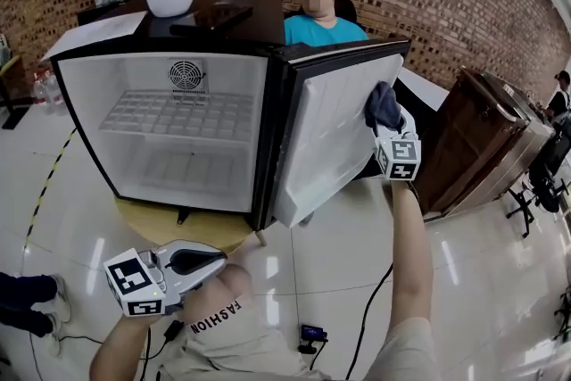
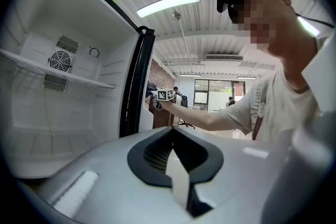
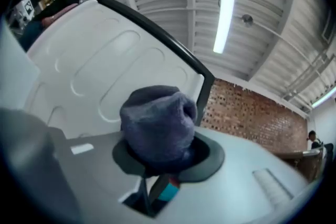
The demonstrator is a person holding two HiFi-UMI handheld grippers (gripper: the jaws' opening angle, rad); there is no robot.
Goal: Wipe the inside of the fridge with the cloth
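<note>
**A:** What's that closest to us, down low?

**B:** The left gripper (image 1: 214,261). It's hanging beside the person's knee (image 1: 234,281), jaws closed together with nothing between them. I'd say it's sitting this step out.

**A:** And the fridge (image 1: 80,120)?

**B:** It's standing wide open on the round surface (image 1: 192,232). The shelf (image 1: 169,113) is looking bare, and so is the space under it. Nobody's reaching in there right now.

**A:** So where's the work going on?

**B:** Over on the right, at the door (image 1: 326,147). The right gripper (image 1: 391,125) is holding the cloth (image 1: 382,103) bunched in its jaws, which are only slightly parted round the wad. It's carrying the cloth up by the top outer corner of the door's inner panel.

**A:** So the door lining is getting wiped?

**B:** That's my reading. The next move is probably calling for a firm sweep down and across those moulded ridges, keeping the wad flat against the panel. After that the main compartment and the shelf are waiting their turn.

**A:** Anything you're not making out?

**B:** Whether the cloth is actually pressing on the panel, since its far face is turned away. The wad is also covering the jaw tips. The fridge's near rim is cutting off part of its floor, and the open door is blocking whatever's behind it.
</note>
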